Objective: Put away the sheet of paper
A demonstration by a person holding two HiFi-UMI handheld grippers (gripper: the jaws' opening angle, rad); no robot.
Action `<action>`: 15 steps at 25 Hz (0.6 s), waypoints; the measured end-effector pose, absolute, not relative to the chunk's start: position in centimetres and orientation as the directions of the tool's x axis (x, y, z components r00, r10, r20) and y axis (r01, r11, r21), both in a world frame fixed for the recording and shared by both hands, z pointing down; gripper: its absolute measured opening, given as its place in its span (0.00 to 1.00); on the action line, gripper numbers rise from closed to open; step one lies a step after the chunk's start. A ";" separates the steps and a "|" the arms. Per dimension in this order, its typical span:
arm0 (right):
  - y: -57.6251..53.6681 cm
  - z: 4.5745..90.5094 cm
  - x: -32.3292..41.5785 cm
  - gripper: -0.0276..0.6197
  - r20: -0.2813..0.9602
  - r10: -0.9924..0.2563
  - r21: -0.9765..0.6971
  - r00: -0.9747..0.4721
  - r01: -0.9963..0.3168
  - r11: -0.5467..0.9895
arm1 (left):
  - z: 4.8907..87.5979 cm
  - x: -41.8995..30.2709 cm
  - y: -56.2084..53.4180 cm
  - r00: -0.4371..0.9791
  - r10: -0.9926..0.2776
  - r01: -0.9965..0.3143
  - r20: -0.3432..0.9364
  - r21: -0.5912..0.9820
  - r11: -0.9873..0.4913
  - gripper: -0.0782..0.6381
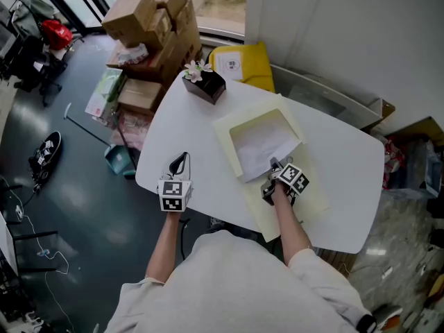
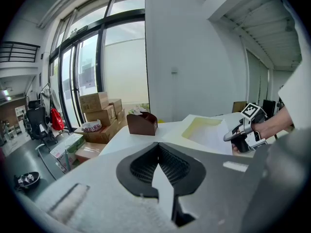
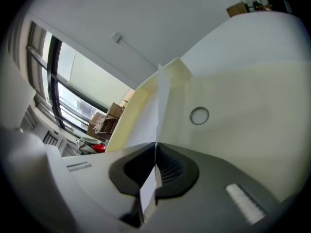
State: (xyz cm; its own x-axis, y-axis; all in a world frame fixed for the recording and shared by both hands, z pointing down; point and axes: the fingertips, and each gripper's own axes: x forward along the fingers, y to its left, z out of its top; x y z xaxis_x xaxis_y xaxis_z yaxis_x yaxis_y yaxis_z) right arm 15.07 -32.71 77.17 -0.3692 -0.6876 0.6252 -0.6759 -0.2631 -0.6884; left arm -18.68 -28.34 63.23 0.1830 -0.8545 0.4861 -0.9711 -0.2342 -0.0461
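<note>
A white sheet of paper lies partly inside an open cream envelope folder on the white table. My right gripper is shut on the sheet's near edge. In the right gripper view the sheet runs edge-on from the closed jaws up toward the folder's pocket, and the folder's flap carries a round button. My left gripper hovers at the table's front left edge, shut and empty, well apart from the folder. The left gripper view also shows the sheet.
A brown box with flowers stands at the table's far edge. Behind it a yellow package leans by the wall. Stacked cardboard boxes stand on the floor to the far left. A white wall runs along the right.
</note>
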 end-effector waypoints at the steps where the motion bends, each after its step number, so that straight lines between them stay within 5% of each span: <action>1: -33.0 77.3 14.9 0.05 0.621 -0.690 -0.700 -0.373 -0.660 -0.273 | 63.3 -18.8 -28.3 0.181 -0.854 -0.971 0.487 -0.047 -0.233 0.12; 15: -36.5 77.3 12.8 0.05 0.549 -0.726 -0.797 -0.414 -0.520 -0.307 | 63.5 -20.4 -27.2 0.147 -0.850 -0.977 0.505 -0.061 -0.205 0.12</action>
State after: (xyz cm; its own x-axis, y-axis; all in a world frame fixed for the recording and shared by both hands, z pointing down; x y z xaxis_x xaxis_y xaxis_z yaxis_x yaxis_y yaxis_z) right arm 12.78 -36.52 77.26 -0.4135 -0.7260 0.5495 -0.5202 -0.3069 -0.7970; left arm -20.39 -27.21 63.53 0.1466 -0.8503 0.5055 -0.9770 -0.2045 -0.0608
